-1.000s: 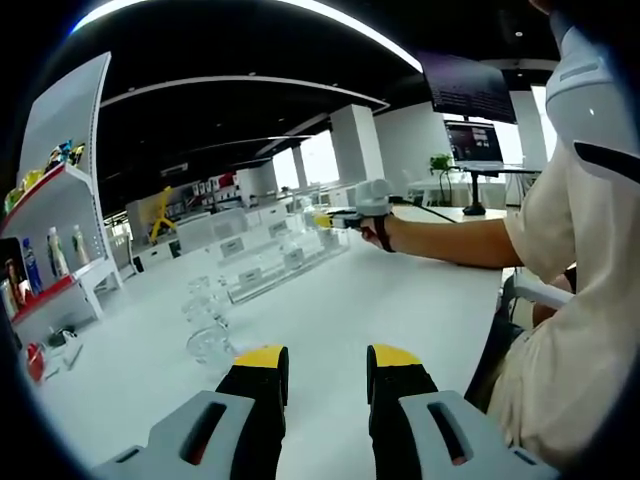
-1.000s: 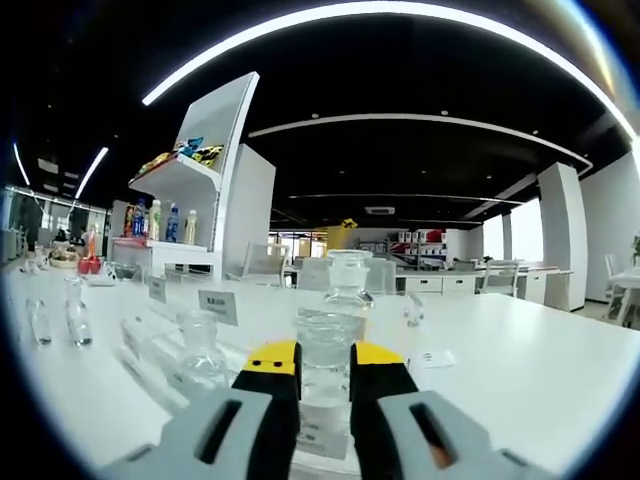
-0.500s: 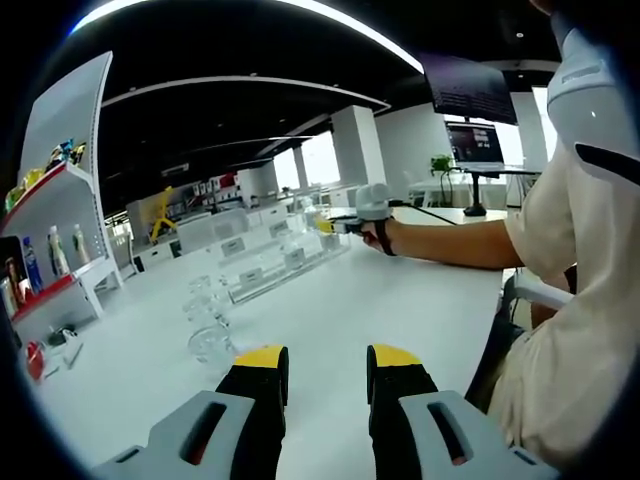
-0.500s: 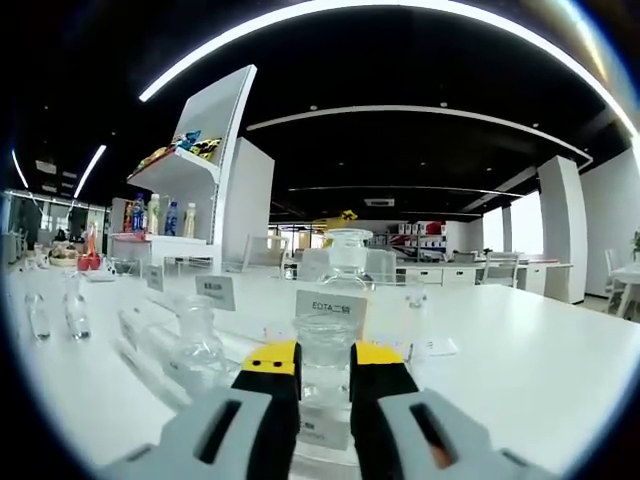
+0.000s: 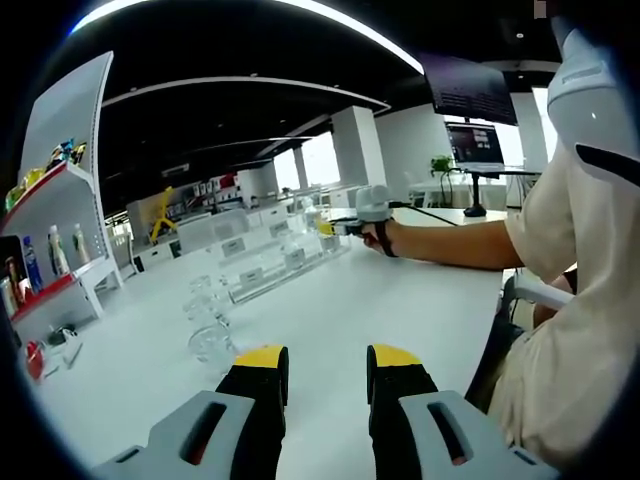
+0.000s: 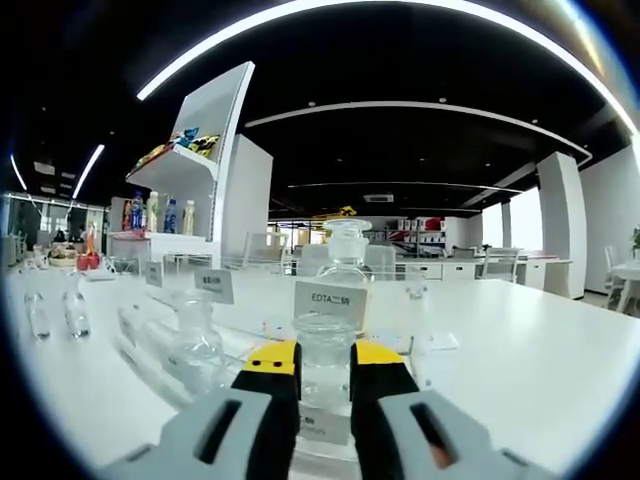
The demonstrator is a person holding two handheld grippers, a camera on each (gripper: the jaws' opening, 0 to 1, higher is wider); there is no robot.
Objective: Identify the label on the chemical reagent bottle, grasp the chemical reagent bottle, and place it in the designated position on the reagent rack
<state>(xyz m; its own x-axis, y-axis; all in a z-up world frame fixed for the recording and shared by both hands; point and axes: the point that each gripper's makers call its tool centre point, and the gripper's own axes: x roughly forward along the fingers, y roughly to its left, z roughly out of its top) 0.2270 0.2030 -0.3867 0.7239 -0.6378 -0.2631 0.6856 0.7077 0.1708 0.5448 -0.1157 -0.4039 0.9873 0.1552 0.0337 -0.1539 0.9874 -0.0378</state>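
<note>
Your right gripper [image 6: 325, 365] was clamped on a clear bottle [image 6: 326, 352], held at the rack [image 6: 150, 345] before a tag [image 6: 331, 298] reading "EDTA". Your left gripper [image 5: 325, 362] had its jaws apart, gripping nothing, above the white table [image 5: 330, 305].

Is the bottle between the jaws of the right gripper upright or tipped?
Upright. In the right gripper view the clear reagent bottle stands vertical between the jaws of the right gripper, its mouth at the top.
</note>
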